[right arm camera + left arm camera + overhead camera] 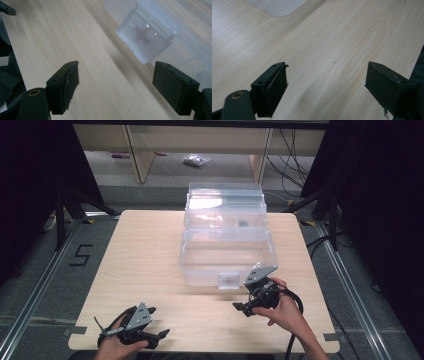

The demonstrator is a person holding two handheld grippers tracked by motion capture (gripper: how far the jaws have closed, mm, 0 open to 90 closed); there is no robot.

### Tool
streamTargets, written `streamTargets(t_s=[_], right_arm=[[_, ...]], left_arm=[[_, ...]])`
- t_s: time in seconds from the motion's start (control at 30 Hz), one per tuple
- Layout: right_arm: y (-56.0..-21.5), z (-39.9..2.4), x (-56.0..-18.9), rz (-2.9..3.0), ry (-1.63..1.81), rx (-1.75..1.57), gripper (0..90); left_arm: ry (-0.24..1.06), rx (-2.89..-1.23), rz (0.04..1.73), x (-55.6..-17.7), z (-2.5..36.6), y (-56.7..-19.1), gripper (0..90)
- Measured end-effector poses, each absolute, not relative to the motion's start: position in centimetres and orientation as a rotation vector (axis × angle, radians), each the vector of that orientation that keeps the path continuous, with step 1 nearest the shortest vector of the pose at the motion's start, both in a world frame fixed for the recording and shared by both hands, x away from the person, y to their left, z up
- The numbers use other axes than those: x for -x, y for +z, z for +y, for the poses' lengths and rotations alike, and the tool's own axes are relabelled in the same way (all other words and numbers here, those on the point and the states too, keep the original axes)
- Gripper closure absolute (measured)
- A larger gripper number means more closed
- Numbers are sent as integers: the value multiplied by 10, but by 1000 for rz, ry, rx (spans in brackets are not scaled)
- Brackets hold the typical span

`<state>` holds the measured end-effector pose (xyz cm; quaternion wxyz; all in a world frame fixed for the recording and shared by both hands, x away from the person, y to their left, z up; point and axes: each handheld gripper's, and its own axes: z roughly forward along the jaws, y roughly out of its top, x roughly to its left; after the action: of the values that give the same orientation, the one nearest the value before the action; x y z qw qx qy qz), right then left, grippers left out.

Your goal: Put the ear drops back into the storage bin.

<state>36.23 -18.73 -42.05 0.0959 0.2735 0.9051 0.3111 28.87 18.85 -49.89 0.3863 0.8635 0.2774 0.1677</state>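
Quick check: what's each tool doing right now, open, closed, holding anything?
Left tool: open, holding nothing, over the bare table.
Right tool: open, holding nothing, close to the clear box's latch.

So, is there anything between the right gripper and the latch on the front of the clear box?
Nothing visible. The right gripper is open beside the clear box, and the right gripper view shows bare table between its jaws and the latch. The left gripper rests far off, also open.
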Motion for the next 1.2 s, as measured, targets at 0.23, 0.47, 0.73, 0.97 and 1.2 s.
streamTargets(t_s=[0.23, 0.47, 0.73, 0.97, 1.2], right_arm=[[-434, -191, -359, 2688, 956, -827, 220], [-445, -195, -354, 2690, 946, -857, 220], [-453, -199, -350, 2679, 980, -883, 218], [-462, -199, -343, 2693, 986, -915, 208], [-471, -203, -339, 2680, 1013, -870, 195]], left_arm=[[427, -2194, 710, -289, 188, -499, 170], [430, -2208, 700, -289, 189, -499, 171], [429, -2203, 702, -289, 189, -499, 170], [432, -2207, 702, -289, 189, -498, 170], [418, -2193, 704, -289, 188, -499, 170]])
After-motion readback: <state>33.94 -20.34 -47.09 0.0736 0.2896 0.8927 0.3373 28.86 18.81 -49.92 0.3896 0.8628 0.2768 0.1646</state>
